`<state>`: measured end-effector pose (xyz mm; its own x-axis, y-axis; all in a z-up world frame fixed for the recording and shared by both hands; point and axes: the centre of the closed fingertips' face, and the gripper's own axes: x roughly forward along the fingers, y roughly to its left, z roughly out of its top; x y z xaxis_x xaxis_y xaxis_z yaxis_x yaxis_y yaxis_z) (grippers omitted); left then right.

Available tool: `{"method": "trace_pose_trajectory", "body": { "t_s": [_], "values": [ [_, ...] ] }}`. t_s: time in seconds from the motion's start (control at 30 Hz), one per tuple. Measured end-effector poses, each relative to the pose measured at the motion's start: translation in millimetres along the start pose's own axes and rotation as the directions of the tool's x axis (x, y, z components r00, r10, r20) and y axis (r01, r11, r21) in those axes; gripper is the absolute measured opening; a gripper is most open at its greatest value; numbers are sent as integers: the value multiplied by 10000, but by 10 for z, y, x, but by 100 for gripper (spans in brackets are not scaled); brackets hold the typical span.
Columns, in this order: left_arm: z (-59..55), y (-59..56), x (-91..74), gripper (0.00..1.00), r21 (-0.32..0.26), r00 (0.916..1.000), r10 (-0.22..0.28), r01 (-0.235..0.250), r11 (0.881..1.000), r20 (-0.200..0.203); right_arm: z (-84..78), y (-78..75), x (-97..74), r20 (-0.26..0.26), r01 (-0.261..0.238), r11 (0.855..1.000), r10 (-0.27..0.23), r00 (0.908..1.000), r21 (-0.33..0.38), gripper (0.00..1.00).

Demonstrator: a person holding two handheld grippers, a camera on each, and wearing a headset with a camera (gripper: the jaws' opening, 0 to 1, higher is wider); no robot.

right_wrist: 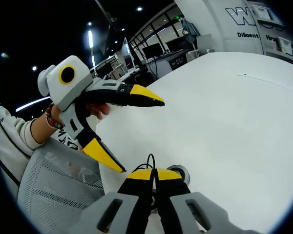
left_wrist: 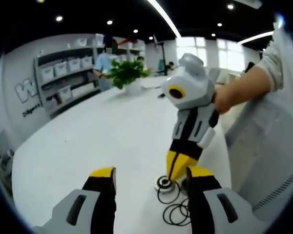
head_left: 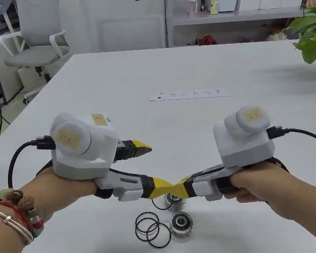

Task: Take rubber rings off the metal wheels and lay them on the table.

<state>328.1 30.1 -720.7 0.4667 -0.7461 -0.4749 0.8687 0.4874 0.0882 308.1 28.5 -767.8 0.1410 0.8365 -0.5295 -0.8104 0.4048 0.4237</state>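
Head view, L to R. The left hand [head_left: 58, 187], beaded bracelets at the wrist, is holding the left gripper [head_left: 158, 168] low over the white table [head_left: 210, 137]. Its jaws are standing wide apart and gripping nothing, with the lower jaw pointing toward the other gripper's tips.

Several loose rings [head_left: 152, 229] are lying flat and overlapping on the table near its front edge. They are just left of the near wheel [head_left: 180, 224], which is resting hub-up. The far wheel [head_left: 174, 201] is sitting just behind it, partly hidden under the jaw tips.

The right gripper [head_left: 181, 190], in the right hand [head_left: 263, 187], is pointing in from the right with its jaws pressed together. In the right gripper view they are pinching a thin black rubber ring [right_wrist: 150, 160], whose loop is standing up out of the tips close above the far wheel. Whether this ring is touching the wheel: cannot tell.
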Motion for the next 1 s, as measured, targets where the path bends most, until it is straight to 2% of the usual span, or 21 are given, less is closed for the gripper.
{"method": "trace_pose_trajectory", "body": {
  "t_s": [0.13,0.33,0.43,0.5,0.57,0.83,1.0],
  "values": [
    [-34,-28,-30,61,111,9999,-60,61,9999,-150,-28,33,22,-117,-110,9999,109,9999,-38,0],
    [-7,-67,-97,63,76,10000,-56,56,10000,-15,-68,87,57,-300,-257,9996,253,9992,-140,0],
    [-47,-148,-158,63,-112,9999,-144,145,9998,90,-88,109,74,-394,-345,9993,338,9987,-169,0],
    [-89,-182,-182,63,-43,9997,-207,207,9998,-102,-99,120,88,-466,-402,9990,392,9981,-195,0],
    [-104,-190,-201,64,108,9998,-144,146,9998,-169,-108,134,96,-507,-442,9988,432,9978,-200,0],
    [-108,-177,-281,76,-51,9999,58,-59,10000,-96,-167,173,138,-750,-539,9981,514,9959,-307,0],
    [-176,-226,-328,78,-248,9996,-95,88,9997,-259,-208,203,170,-885,-621,9974,587,9943,-361,0]
  ]
}}
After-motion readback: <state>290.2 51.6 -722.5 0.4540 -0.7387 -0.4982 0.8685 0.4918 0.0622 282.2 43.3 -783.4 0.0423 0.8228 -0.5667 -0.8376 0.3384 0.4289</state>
